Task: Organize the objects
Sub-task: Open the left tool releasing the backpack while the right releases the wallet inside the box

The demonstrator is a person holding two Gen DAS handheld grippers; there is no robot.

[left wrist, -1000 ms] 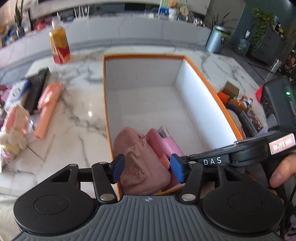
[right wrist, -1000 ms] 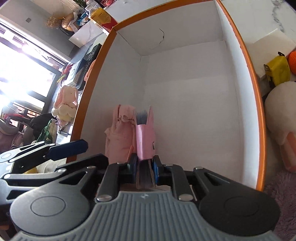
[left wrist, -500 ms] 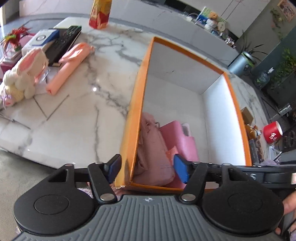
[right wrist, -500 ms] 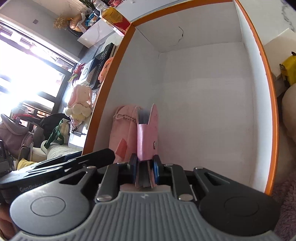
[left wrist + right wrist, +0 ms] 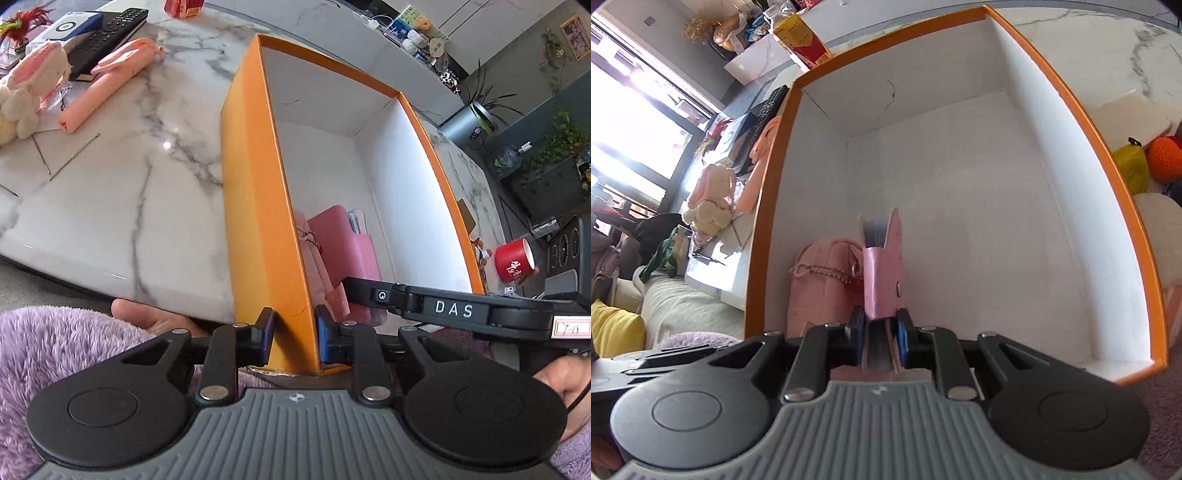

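Note:
An orange box (image 5: 255, 206) with a white inside stands on the marble table. My left gripper (image 5: 294, 334) straddles its near corner, and its jaws are closing, with the blue pads touching the orange wall on both sides. Inside the box (image 5: 1108, 177), a pink notebook (image 5: 882, 273) stands on edge with my right gripper (image 5: 881, 334) shut on its near end. A pink pouch (image 5: 816, 280) leans against the left wall beside it. In the left wrist view the notebook (image 5: 347, 243) and the pouch (image 5: 310, 254) show behind the wall, under the right tool's black body (image 5: 450, 308).
On the marble table (image 5: 110, 192) left of the box lie a pink folded umbrella (image 5: 110, 85), a plush rabbit (image 5: 29, 85) and a remote (image 5: 110, 29). A red mug (image 5: 515, 260), a yellow item (image 5: 1130, 166) and an orange ball (image 5: 1165, 158) sit to the right.
My left gripper has dropped and rolled to the box's near corner, and its jaws have narrowed from wide apart onto the wall. The right gripper keeps its hold on the notebook.

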